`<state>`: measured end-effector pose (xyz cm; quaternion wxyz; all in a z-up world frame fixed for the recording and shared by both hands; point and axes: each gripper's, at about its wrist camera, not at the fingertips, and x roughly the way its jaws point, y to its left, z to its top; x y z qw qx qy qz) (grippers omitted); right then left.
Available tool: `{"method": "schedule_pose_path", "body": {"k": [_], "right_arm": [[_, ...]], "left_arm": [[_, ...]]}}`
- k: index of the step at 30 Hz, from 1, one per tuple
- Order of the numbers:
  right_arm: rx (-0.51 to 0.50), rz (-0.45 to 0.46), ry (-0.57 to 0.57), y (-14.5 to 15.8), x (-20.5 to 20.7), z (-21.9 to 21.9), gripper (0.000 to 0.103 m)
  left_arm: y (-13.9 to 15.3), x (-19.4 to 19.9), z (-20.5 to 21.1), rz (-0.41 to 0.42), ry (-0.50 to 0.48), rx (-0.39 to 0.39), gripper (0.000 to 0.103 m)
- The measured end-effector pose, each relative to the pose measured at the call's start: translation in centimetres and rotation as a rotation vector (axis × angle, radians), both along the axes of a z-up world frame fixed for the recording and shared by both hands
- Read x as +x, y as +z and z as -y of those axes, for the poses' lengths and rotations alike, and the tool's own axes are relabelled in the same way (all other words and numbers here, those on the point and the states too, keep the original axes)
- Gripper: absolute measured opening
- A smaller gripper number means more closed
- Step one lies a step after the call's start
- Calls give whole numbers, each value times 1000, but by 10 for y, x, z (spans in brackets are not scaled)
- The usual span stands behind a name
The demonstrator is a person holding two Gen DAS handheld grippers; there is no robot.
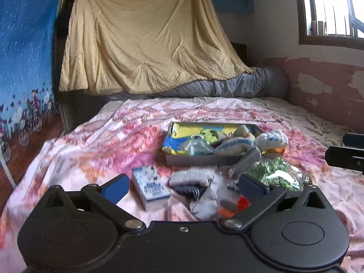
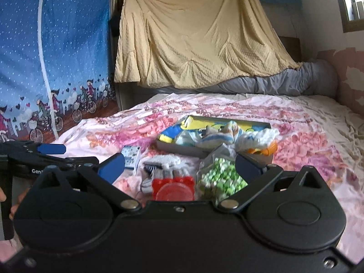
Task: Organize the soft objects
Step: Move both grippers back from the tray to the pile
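Observation:
A shallow grey tray [image 1: 193, 159] [image 2: 175, 147] on the floral bed holds folded yellow-blue cloth [image 1: 182, 136] [image 2: 173, 134], a striped sock [image 1: 234, 144] [image 2: 218, 136] and a white knitted piece [image 1: 271, 138] [image 2: 257, 137] at its right end. In front lie a grey-white sock bundle [image 1: 191, 177] [image 2: 159, 166], a small blue-white box [image 1: 150, 186] [image 2: 130, 157], a bag of green bits [image 1: 277, 174] [image 2: 218, 179] and a red lid [image 2: 174, 187]. My left gripper [image 1: 184, 186] is open and empty above them. My right gripper [image 2: 179, 166] is open and empty; its edge shows in the left view [image 1: 345, 154].
The bed sheet [image 1: 91, 141] [image 2: 307, 136] is rumpled. A yellow blanket [image 1: 145, 36] [image 2: 195, 34] hangs at the head over a grey duvet [image 1: 238, 86]. A blue curtain [image 1: 22, 56] [image 2: 56, 56] is at left, a wall at right. The left gripper's fingers [image 2: 51, 149] show at left.

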<state>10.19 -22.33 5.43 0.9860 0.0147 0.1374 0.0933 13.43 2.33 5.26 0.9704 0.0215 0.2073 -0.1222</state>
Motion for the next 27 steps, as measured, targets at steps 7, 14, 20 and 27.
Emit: {"method": "schedule_pose_path", "body": {"k": [7, 14, 20, 27], "right_arm": [[-32, -35, 1, -18, -9, -12, 102], [-59, -65, 6, -32, -5, -19, 102], [-56, -90, 9, -43, -16, -20, 102], [-58, -134, 32, -56, -20, -23, 102]], "left_arm": [[-25, -21, -7, -35, 25, -24, 102], [-44, -31, -15, -49, 45, -35, 102], [-49, -36, -19, -54, 61, -40, 102], [-56, -40, -17, -62, 59, -7, 102]]}}
